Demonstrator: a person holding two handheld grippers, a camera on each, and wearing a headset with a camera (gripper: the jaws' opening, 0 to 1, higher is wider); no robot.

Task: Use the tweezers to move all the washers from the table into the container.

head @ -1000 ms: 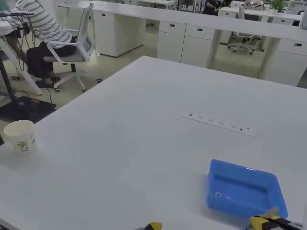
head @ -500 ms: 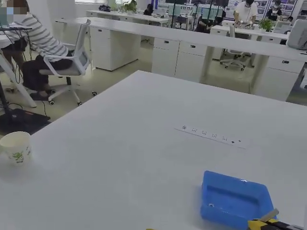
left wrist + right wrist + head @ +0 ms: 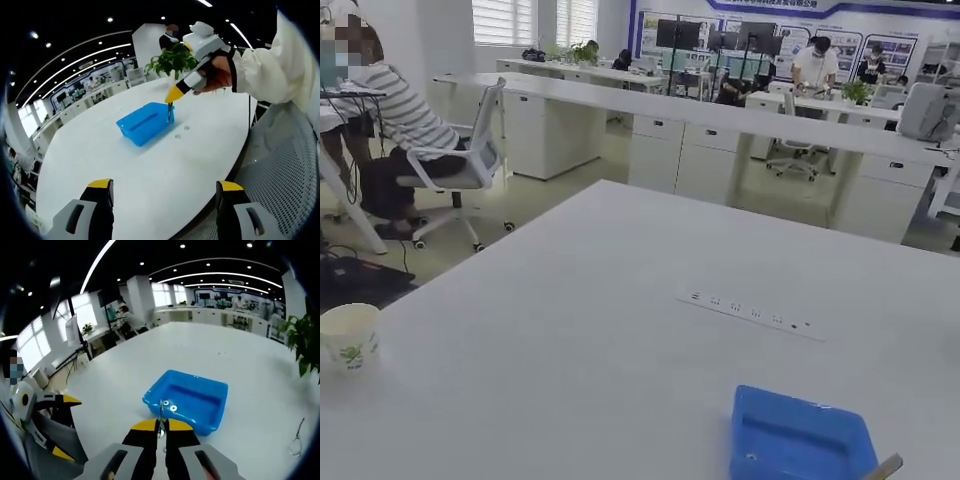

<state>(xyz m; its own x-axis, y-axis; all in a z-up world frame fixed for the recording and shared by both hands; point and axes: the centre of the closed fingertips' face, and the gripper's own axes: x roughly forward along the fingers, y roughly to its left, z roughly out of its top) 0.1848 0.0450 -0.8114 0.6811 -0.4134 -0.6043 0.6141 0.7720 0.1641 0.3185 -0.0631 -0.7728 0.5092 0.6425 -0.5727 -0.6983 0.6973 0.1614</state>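
While the tweezers [image 3: 160, 414] stand pinched in the right gripper [image 3: 160, 426], tips at the blue container's [image 3: 200, 421] 6 o'clock rim | two washers [image 3: 176, 135] on table [image 3: 125, 170], container's 4 o'clock, left gripper view | left gripper [image 3: 160, 200] wide, empty | tip load unclear

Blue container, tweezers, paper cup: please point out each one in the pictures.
blue container [image 3: 805, 445]: head view, on its bare inner floor.
tweezers [image 3: 170, 112]: left gripper view, on the middle of the shaft.
paper cup [image 3: 348, 338]: head view, on its side wall.
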